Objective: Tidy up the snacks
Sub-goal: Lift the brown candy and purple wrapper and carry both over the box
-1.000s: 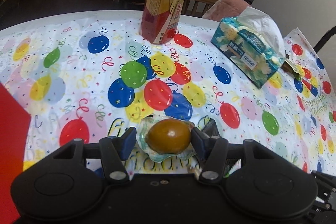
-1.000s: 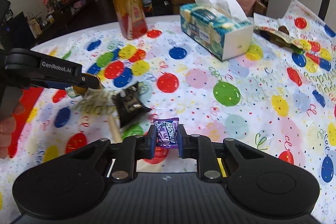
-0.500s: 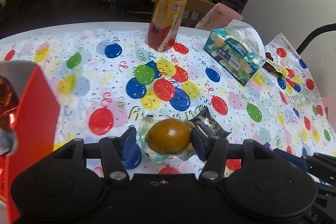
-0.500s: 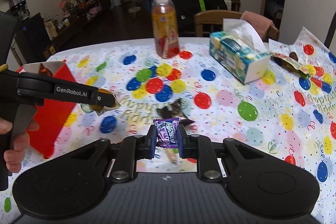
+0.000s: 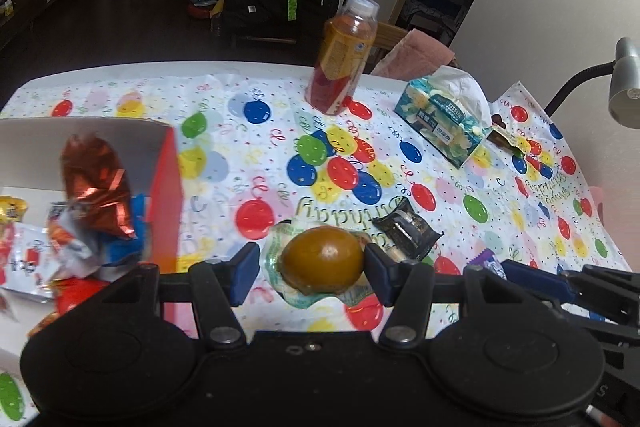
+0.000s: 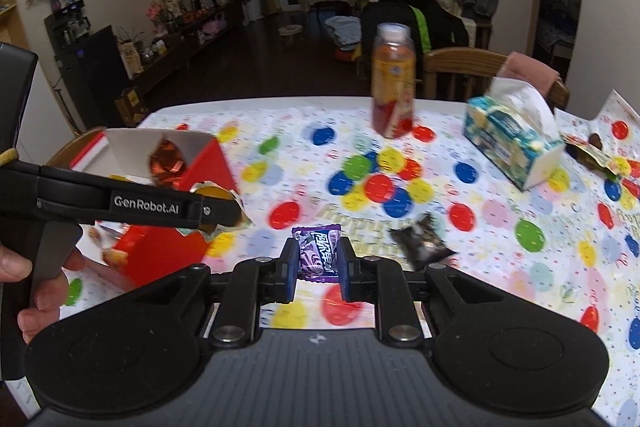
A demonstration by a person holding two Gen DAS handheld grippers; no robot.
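Observation:
My left gripper (image 5: 312, 269) is shut on a brown egg-shaped snack in a clear wrapper (image 5: 322, 259), held above the table beside the red box (image 5: 164, 187). That box (image 6: 208, 167) stands open at the left and holds several wrapped snacks, a shiny red foil one (image 5: 94, 179) on top. My right gripper (image 6: 318, 261) is shut on a small purple candy packet (image 6: 317, 251), also lifted off the table. In the right wrist view the left gripper (image 6: 218, 213) reaches in from the left, near the box. A black snack packet (image 6: 422, 241) lies on the balloon tablecloth (image 6: 500, 227).
A juice bottle (image 5: 344, 57) stands at the far side of the table, with a tissue box (image 5: 442, 119) to its right. An opened wrapper (image 6: 592, 153) lies at the far right. A wooden chair (image 6: 460, 67) stands behind the table. A person's hand (image 6: 36, 291) holds the left gripper.
Both grippers have risen and drawn back to the left with their snacks. The red box has come into view beside the left gripper, and the table looks farther off.

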